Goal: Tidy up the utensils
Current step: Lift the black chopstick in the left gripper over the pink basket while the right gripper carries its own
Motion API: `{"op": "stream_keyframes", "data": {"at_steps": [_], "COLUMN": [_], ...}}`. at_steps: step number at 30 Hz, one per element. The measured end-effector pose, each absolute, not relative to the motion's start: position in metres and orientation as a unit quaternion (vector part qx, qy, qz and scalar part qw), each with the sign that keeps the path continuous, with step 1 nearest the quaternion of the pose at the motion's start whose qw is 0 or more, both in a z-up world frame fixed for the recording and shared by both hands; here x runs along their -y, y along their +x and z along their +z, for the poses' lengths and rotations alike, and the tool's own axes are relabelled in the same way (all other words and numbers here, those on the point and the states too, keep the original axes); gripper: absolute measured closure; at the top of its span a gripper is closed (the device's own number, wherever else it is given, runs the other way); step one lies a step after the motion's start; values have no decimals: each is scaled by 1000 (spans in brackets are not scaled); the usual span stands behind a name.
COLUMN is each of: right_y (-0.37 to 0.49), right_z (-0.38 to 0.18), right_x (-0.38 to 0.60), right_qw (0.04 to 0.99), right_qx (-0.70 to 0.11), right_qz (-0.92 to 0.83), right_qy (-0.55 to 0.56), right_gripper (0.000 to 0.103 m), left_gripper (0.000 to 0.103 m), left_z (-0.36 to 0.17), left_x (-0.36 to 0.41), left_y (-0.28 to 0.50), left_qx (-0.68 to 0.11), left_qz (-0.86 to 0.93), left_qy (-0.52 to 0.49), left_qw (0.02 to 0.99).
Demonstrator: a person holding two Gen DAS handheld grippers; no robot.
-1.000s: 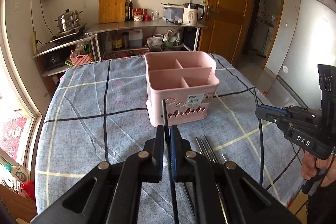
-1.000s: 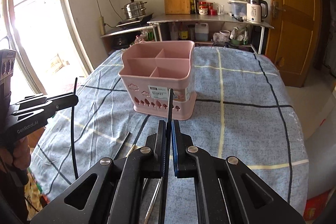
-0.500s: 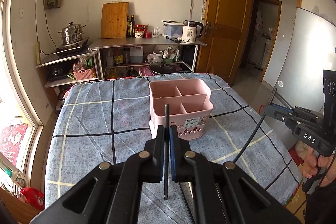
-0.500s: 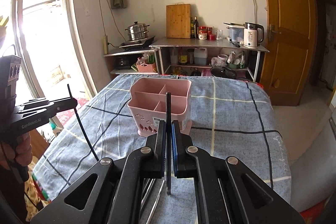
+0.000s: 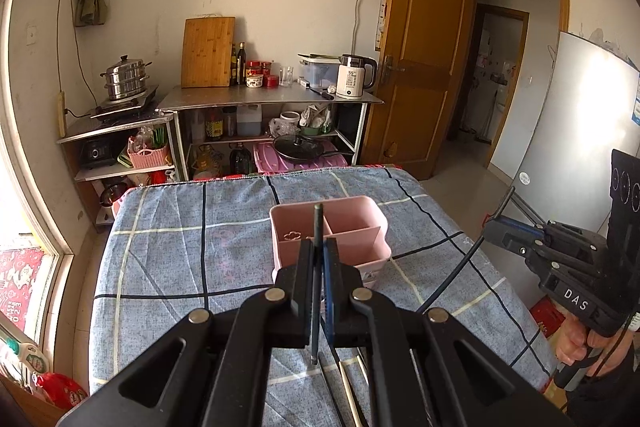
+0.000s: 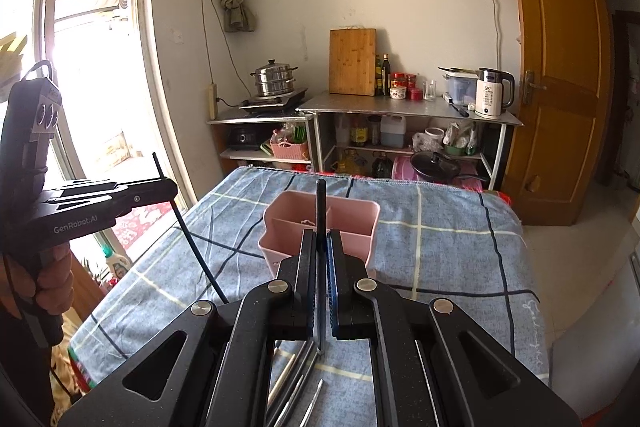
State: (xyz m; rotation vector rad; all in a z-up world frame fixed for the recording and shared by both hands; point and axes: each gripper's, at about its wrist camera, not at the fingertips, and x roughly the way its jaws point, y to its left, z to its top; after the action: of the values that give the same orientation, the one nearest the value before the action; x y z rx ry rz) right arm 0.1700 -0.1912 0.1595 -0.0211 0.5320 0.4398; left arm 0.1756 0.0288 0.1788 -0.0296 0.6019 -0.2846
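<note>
matt pink plastic caddy (image 5: 362,227) on woven checked cloth (image 5: 168,259); glossy metal steamer pot (image 5: 125,77).

Bare checked tablecloth (image 5: 168,267) lies open left, right and beyond the pink divided caddy (image 5: 352,223) standing mid-table, while loose utensils (image 6: 294,379) crowd the near edge.

white plaster walls, wooden door (image 5: 424,59) ajar, steel shelving (image 5: 272,101) with kettle (image 5: 354,77), bright window (image 6: 84,39), tiled floor
</note>
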Motion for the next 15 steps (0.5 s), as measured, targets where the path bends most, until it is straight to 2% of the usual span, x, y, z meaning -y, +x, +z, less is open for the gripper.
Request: {"op": "stream_keyframes", "data": {"at_steps": [15], "right_y": [216], "right_z": [207], "right_x": [178], "right_qw": [952], "right_qx": [-198], "right_qz": [231], "right_qy": [39], "right_gripper": [98], "left_gripper": [98], "left_z": [227], "left_x": [-34], "left_y": [224], "left_qx": [-247], "left_qz": [-135], "left_qy": [-40], "left_qw": [959]}}
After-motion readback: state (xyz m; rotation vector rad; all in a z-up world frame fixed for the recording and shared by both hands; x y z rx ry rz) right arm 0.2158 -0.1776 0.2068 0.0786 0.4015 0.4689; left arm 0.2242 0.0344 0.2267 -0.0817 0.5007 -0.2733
